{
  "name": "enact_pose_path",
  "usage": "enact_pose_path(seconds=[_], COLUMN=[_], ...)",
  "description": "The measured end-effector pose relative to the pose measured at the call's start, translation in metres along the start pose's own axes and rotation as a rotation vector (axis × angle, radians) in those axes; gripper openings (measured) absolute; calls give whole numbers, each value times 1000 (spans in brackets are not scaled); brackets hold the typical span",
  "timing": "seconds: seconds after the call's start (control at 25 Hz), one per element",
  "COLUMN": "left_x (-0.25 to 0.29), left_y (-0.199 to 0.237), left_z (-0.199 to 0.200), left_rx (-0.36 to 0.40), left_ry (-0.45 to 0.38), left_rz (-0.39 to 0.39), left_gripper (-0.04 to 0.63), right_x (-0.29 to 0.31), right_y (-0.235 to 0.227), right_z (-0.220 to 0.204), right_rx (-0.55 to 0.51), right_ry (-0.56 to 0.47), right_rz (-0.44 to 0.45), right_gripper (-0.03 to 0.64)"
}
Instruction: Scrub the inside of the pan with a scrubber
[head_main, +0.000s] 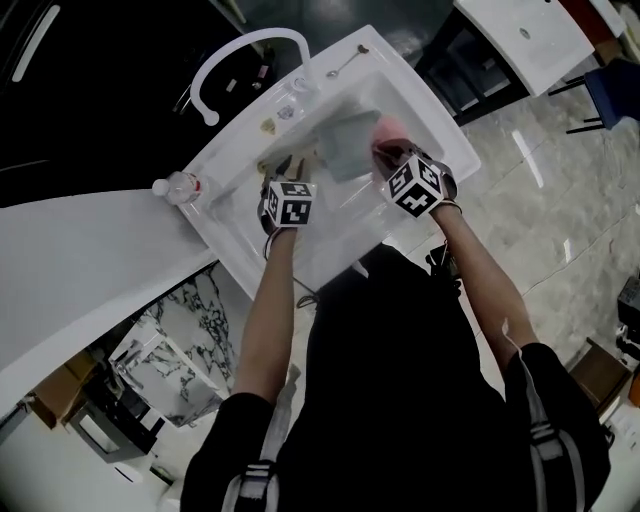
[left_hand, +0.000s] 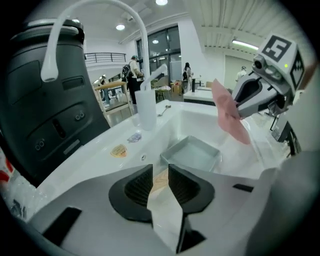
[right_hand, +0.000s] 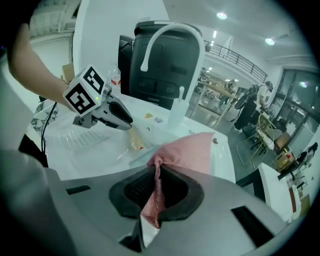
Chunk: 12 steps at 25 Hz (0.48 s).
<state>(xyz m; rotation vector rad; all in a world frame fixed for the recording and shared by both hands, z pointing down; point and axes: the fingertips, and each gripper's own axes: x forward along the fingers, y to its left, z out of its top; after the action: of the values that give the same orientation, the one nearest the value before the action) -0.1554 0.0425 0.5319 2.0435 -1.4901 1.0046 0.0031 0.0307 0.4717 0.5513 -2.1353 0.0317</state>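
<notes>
Both bare forearms reach out from the torso in the head view. The left arm (head_main: 268, 300) runs toward 12 o'clock and the right arm (head_main: 480, 270) slants toward 11 o'clock. The left gripper (left_hand: 160, 176) sits at about 8 o'clock of the right gripper (right_hand: 158, 185), near it but apart. The left jaws stand narrowly apart on a tan piece (left_hand: 160, 181) that fills their gap. The right jaws are clamped on a pink scrubber (right_hand: 192, 152), bunched between the pads.
</notes>
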Motion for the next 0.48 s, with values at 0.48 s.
enact_pose_path(seconds=[0.48], left_x=[-159], left_y=[-37], left_z=[53], left_rx=[-118], left_ry=[-345], left_rz=[-130], left_gripper=[34], right_x=[-117], right_y=[38], right_z=[58], right_rx=[131], right_ry=[-321], right_rz=[-105], right_gripper=[35])
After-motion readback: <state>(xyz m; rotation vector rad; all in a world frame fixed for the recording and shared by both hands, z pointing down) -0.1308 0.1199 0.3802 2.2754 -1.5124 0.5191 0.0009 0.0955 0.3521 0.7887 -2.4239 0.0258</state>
